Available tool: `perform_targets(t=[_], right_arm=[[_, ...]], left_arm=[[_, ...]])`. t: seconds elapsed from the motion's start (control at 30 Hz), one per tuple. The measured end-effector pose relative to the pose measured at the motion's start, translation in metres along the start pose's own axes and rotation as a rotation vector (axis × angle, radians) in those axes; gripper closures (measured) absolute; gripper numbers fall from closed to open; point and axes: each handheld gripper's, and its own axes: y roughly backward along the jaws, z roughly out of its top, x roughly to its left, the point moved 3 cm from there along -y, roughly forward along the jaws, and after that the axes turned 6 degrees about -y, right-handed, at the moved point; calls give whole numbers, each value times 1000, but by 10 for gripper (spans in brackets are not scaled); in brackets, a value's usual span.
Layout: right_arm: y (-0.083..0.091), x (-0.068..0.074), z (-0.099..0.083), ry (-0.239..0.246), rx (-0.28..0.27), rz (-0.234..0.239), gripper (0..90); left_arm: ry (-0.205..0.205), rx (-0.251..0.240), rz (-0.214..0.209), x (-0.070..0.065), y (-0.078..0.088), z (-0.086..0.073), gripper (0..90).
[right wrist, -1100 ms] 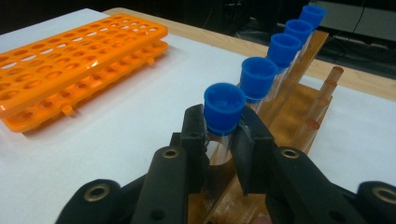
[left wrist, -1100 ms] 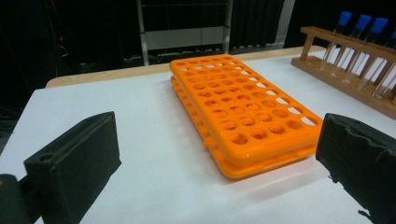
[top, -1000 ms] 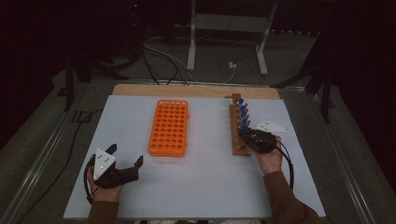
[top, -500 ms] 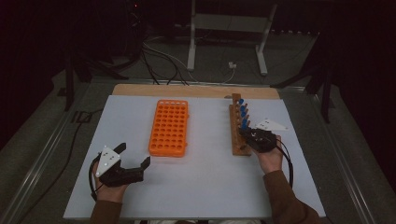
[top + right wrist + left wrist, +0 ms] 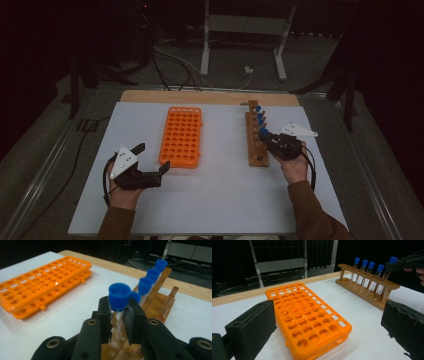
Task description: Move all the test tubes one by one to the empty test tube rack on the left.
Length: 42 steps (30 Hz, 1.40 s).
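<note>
Right gripper (image 5: 119, 322) jaws clamped on blue-capped tube (image 5: 119, 300) in wooden rack (image 5: 256, 145); left gripper (image 5: 152, 159) jaws wide, near orange rack (image 5: 182, 136)

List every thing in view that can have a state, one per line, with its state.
Right claw: shut on a blue-capped tube.
Blue-capped tube: capped, upright, gripped just under its cap.
Left claw: open, holding nothing.
Orange rack: flat on the table, holes empty.
Wooden rack: holds the other capped tubes.

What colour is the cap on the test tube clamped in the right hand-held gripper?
Blue. The cap shows best in the right gripper view, just above the jaws.
</note>
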Motion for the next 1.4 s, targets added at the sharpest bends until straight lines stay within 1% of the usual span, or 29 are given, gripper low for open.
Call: perform_targets(t=[0.1,0.2,0.27,0.37,0.43,0.57,0.63,0.73,0.87,0.97,1.07,1.13,1.23,1.27,1.3,1.4], right_arm=[[3,1,4,0,-3,3,768],[4,2,7,-1,-7,10,769],[7,3,12,0,-9,16,769],[9,4,17,10,-10,17,769],[11,5,20,13,-12,17,769],[14,5,26,16,-18,20,769],[15,6,27,18,-19,21,769],[17,8,31,25,-26,27,769],[19,14,39,42,-27,36,768],[19,16,42,41,-31,48,768],[15,22,43,45,-24,66,768],[14,24,43,45,-21,68,769],[8,29,41,44,-13,85,769],[5,33,40,43,-7,96,768],[5,33,40,43,-7,96,768],[0,39,40,46,-1,110,768]], left_arm=[[-6,23,3,-2,-5,4,6],[27,47,-7,-3,-11,7,5],[52,56,0,-1,-17,8,6],[69,59,11,1,-26,7,6],[70,63,13,1,-32,6,6],[48,71,17,-2,-45,9,6],[29,74,20,-4,-50,12,5],[11,70,19,-8,-58,18,6],[6,58,13,-12,-68,25,6],[-2,52,5,-16,-75,29,6],[-1,39,-6,-20,-80,32,6],[-6,38,-15,-22,-84,33,6],[-5,33,-29,-27,-90,35,6],[-8,35,-34,-29,-92,35,6],[-10,35,-37,-31,-94,36,6],[-26,41,-50,-37,-101,37,6]])
